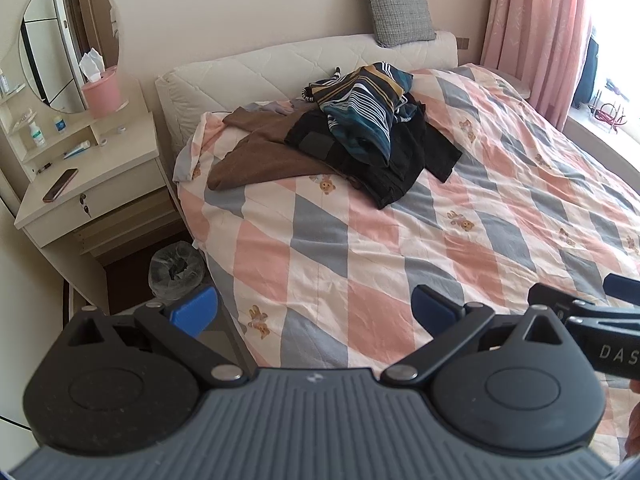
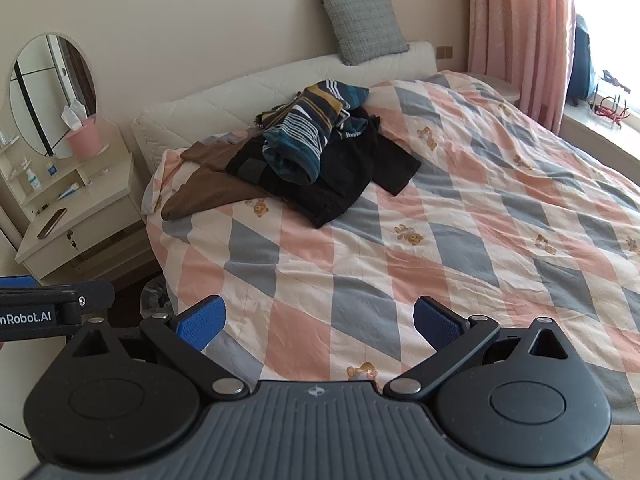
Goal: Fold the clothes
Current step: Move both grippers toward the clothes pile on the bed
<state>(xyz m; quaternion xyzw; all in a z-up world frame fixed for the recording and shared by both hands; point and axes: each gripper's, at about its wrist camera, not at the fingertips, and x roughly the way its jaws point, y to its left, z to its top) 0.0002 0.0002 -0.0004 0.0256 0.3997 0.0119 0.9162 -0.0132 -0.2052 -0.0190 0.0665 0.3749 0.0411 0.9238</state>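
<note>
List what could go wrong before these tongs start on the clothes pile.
The striped garment lies on the black clothes, so lifting it may drag them along. The brown garment is near the bed's edge by the nightstand and could slide off. Both tongs, left and right, are open.

The right tool [image 2: 318, 318] hangs spread above the quilt [image 2: 460, 240], well short of the clothes pile [image 2: 316, 156].

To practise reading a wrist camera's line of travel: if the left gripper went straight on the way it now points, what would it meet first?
Most likely the checked quilt, bare along that line. The open left gripper aims toward the clothes pile, farther up; depth is uncertain.
</note>
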